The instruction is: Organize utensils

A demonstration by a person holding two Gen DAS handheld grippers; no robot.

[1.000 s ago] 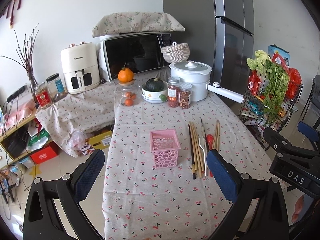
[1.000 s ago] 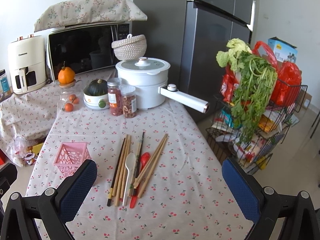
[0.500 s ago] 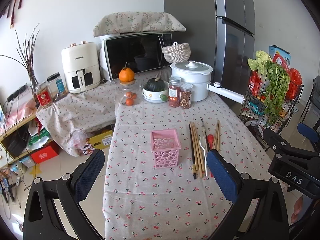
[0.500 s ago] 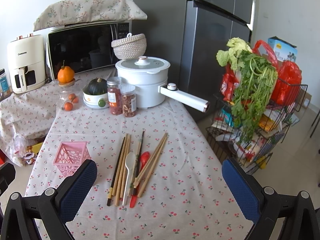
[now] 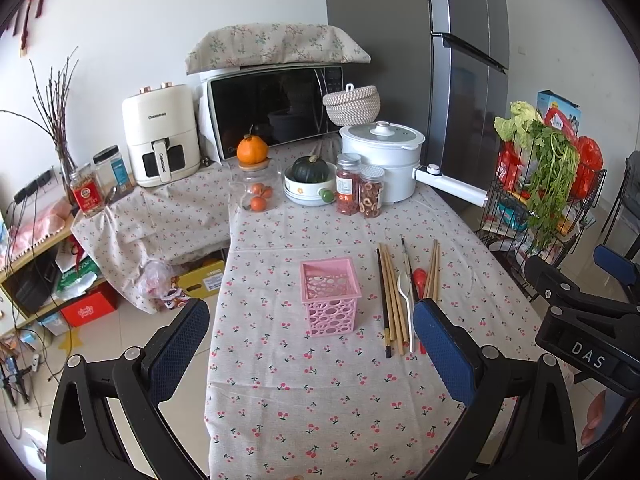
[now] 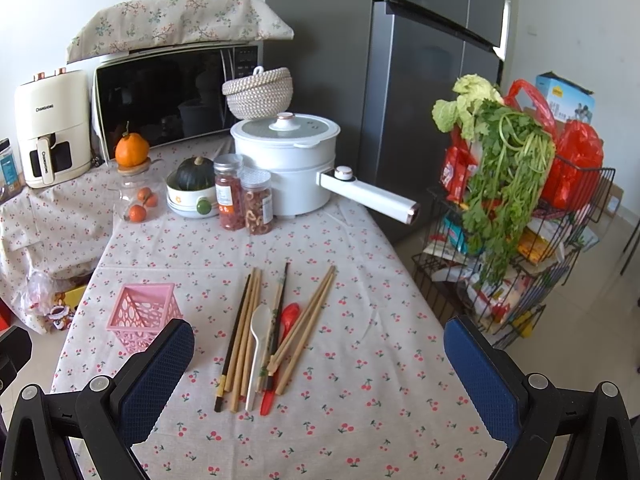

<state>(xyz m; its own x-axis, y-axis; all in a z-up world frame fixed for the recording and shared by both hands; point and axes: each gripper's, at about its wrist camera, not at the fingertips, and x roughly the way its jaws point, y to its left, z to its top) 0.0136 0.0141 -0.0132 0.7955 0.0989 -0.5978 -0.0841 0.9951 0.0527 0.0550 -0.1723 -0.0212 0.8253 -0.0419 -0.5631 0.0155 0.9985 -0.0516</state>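
Note:
A pink perforated basket (image 5: 330, 297) (image 6: 141, 315) stands upright and empty on the cherry-print tablecloth. To its right lies a loose pile of several wooden chopsticks (image 5: 391, 296) (image 6: 245, 330), a white spoon (image 5: 405, 298) (image 6: 258, 344) and a red spoon (image 5: 419, 279) (image 6: 285, 322). My left gripper (image 5: 310, 334) hovers open above the near part of the table, in front of the basket. Over the table's near right side my right gripper (image 6: 318, 358) is open too, the utensils lying ahead between its fingers. Neither holds anything.
At the table's far end stand a white pot (image 6: 290, 160) with a long handle (image 6: 370, 196), two spice jars (image 6: 244, 200), a bowl with a squash (image 6: 192, 188) and a jar of oranges (image 6: 134, 196). A wire rack with greens (image 6: 516, 208) stands right of the table.
Both views have shifted only very slightly; the basket and utensils lie as before and both grippers stay open.

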